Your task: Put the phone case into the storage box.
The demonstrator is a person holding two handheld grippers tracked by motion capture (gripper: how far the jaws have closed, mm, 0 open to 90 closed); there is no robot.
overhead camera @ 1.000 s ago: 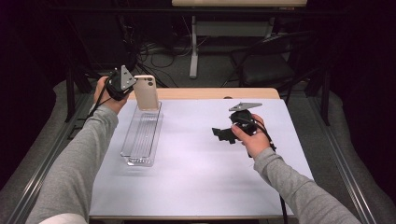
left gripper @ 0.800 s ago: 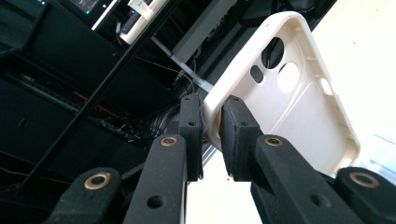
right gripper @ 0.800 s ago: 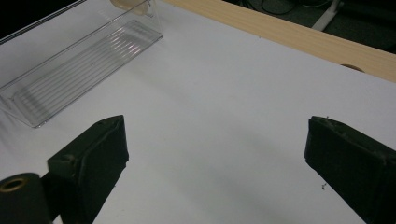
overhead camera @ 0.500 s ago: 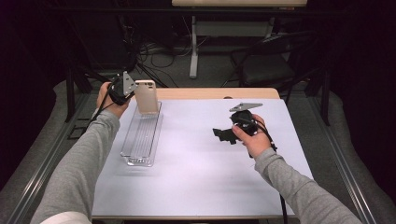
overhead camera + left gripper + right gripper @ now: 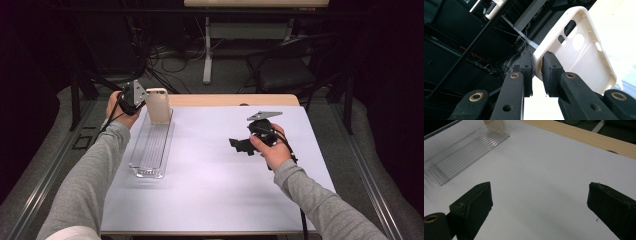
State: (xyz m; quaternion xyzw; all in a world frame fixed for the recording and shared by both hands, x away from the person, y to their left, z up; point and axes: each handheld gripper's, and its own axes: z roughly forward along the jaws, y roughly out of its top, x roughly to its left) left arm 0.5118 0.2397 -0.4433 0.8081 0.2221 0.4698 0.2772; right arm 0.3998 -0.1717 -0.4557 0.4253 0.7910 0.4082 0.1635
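We are pinching the case [image 5: 584, 57] by its edge in our left gripper [image 5: 537, 72], holding it upright over the tray's [image 5: 150, 150] twelve-o'clock end. Our right gripper [image 5: 240, 146] is hovering with jaws wide above the table [image 5: 220, 190], at the tray's three o'clock.

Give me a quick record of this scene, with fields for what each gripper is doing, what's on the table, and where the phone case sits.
left gripper: shut on the rim of the cream phone case
right gripper: open, nothing between its jaws, above the white table sheet
clear plastic tray: lies lengthwise on the sheet's left side
case position: upright at the tray's far end
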